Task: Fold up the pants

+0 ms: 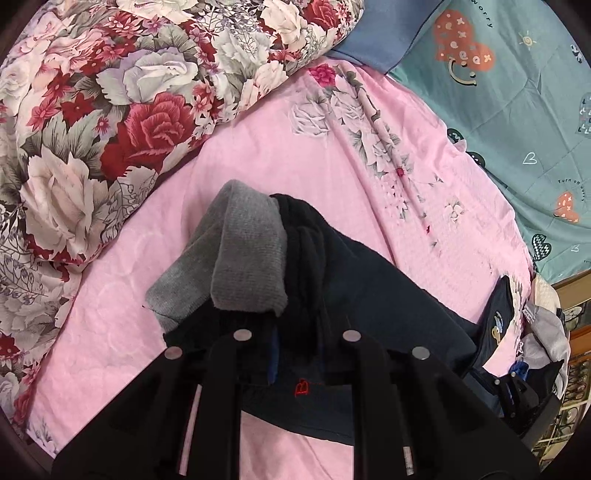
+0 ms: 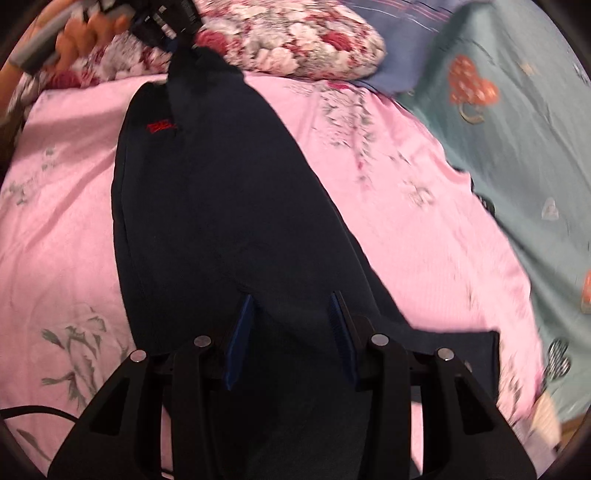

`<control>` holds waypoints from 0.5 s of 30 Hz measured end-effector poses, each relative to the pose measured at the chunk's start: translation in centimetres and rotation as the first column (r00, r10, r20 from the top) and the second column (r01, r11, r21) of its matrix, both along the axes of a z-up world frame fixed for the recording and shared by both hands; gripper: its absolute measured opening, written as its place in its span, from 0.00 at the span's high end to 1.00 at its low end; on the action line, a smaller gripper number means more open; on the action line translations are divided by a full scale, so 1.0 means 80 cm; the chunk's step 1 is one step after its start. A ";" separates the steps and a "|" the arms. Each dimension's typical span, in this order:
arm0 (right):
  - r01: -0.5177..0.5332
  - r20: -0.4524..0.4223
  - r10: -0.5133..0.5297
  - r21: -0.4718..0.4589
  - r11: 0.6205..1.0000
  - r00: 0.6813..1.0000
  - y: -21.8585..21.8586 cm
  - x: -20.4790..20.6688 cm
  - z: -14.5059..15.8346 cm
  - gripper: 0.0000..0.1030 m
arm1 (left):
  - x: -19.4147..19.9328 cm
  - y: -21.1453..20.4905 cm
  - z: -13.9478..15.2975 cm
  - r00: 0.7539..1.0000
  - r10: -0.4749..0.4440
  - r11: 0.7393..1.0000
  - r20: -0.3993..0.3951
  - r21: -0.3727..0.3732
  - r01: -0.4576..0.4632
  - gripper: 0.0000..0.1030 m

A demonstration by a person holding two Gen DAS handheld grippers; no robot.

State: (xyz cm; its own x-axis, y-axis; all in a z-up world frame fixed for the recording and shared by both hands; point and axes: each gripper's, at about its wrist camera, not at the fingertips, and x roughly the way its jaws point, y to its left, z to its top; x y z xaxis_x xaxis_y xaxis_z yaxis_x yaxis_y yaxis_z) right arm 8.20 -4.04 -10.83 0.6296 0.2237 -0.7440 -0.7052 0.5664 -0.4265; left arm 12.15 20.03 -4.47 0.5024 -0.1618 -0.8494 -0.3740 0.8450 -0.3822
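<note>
Dark navy pants (image 2: 229, 206) with a small red logo (image 2: 161, 127) lie lengthwise on the pink bedsheet (image 2: 406, 236). In the right wrist view, my right gripper (image 2: 291, 310) hovers over the near end of the pants, its blue-padded fingers (image 2: 242, 332) apart with nothing between them. My left gripper (image 2: 173, 22) appears at the top left, pinching the far waist end and lifting it. In the left wrist view, the left gripper (image 1: 295, 343) is shut on the bunched waistband (image 1: 295, 369); the grey lining (image 1: 243, 258) is turned out above it. The right gripper also shows at the right edge (image 1: 524, 391).
A rolled floral quilt (image 1: 110, 122) lies along the far left of the bed. A teal blanket (image 1: 517, 110) with heart prints covers the right side. A blue pillow (image 1: 380, 33) sits at the head. A black cable (image 2: 37, 411) lies at the lower left.
</note>
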 end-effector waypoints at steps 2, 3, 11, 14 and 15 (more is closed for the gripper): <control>-0.035 -0.003 0.035 -0.032 0.999 0.999 0.011 0.006 -0.005 0.58 | 0.000 0.004 -0.003 1.000 0.005 1.000 -0.007 -0.024 -0.006 0.85; -0.043 -0.011 0.043 -0.061 0.997 0.999 0.015 0.010 -0.011 0.58 | 0.000 0.006 -0.004 1.000 0.006 0.999 -0.007 -0.033 -0.007 0.85; -0.061 -0.106 0.053 -0.081 0.995 0.993 -0.007 0.018 -0.022 0.62 | 0.003 0.005 0.006 1.000 -0.005 1.000 0.005 -0.025 0.005 0.85; -0.051 -0.102 0.042 -0.087 0.995 0.994 -0.014 0.021 -0.023 0.59 | 0.003 0.006 0.007 1.000 -0.005 0.999 0.010 -0.032 0.006 0.85; -0.048 -0.098 0.037 -0.109 0.993 0.994 -0.013 0.023 -0.026 0.60 | 0.004 0.008 0.006 1.000 -0.005 0.999 0.012 -0.038 0.006 0.85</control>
